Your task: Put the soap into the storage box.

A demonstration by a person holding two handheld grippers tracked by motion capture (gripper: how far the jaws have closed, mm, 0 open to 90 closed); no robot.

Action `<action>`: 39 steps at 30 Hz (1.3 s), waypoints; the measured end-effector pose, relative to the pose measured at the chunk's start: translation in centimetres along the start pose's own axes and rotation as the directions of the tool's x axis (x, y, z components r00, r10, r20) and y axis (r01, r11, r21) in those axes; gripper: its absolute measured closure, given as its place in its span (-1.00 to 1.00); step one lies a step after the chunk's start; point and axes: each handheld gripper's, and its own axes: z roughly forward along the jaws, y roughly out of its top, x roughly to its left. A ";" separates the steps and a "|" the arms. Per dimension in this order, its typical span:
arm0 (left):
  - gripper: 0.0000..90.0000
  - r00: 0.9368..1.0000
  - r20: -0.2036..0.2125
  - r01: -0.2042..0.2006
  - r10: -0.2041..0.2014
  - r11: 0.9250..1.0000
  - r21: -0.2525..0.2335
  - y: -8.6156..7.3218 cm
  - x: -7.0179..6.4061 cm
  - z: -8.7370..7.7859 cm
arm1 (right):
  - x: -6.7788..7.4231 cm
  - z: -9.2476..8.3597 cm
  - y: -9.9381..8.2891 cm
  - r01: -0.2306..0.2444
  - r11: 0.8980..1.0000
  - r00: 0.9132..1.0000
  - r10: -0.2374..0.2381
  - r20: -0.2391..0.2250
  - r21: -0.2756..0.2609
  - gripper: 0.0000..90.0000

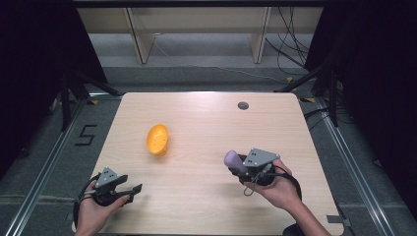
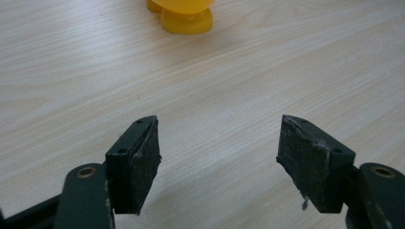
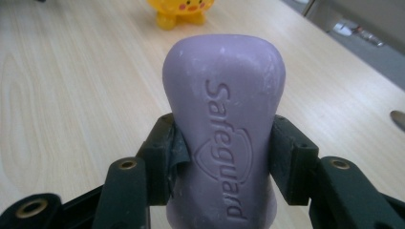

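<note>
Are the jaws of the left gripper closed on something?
No, the left gripper has its jaws standing wide apart, with just the bare wooden table showing between them.

On the surface, the toy stands left of centre. The soap sits between the right gripper's fingers, right of the toy. The left gripper lies near the front-left corner.

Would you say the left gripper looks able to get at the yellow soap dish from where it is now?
Probably yes: the left gripper is open and empty, and bare table lies between it and the yellow soap dish. The right gripper, holding the purple soap bar, is well aside.
</note>
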 end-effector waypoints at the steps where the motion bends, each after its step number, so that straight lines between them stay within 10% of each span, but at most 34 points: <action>1: -0.34 1.000 0.006 0.020 -0.020 1.000 -0.013 0.0 -0.2 0.1 | 0.0 0.0 0.1 0.008 1.000 1.000 -0.008 0.002 -0.012 0.12; 25: -0.36 0.984 0.171 -0.032 0.053 0.992 -0.120 5.8 -4.4 1.4 | 1.1 -0.4 1.5 0.092 0.991 0.991 -0.081 0.108 -0.097 0.12; 27: -0.36 0.977 0.205 -0.035 0.062 0.991 -0.131 6.6 -5.1 1.7 | 2.0 -0.6 1.8 0.245 0.969 0.944 -0.232 0.235 -0.029 0.12; 31: -0.36 0.972 0.224 -0.029 0.062 0.989 -0.147 7.4 -5.7 1.9 | 2.8 -0.7 2.1 0.309 0.951 0.908 -0.299 0.295 0.010 0.12; 32: -0.35 0.967 0.246 -0.032 0.069 0.988 -0.150 8.0 -6.1 1.9 | 3.2 -0.7 2.2 0.352 0.935 0.883 -0.345 0.318 0.038 0.12; 34: -0.35 0.960 0.273 -0.018 0.062 0.987 -0.158 8.6 -6.5 1.9 | 3.4 -0.6 2.2 0.393 0.917 0.860 -0.393 0.325 0.068 0.12; 39: -0.33 0.943 0.322 -0.031 0.081 0.987 -0.160 10.2 -7.6 2.0 | 4.1 -0.3 2.1 0.427 0.899 0.836 -0.434 0.335 0.100 0.12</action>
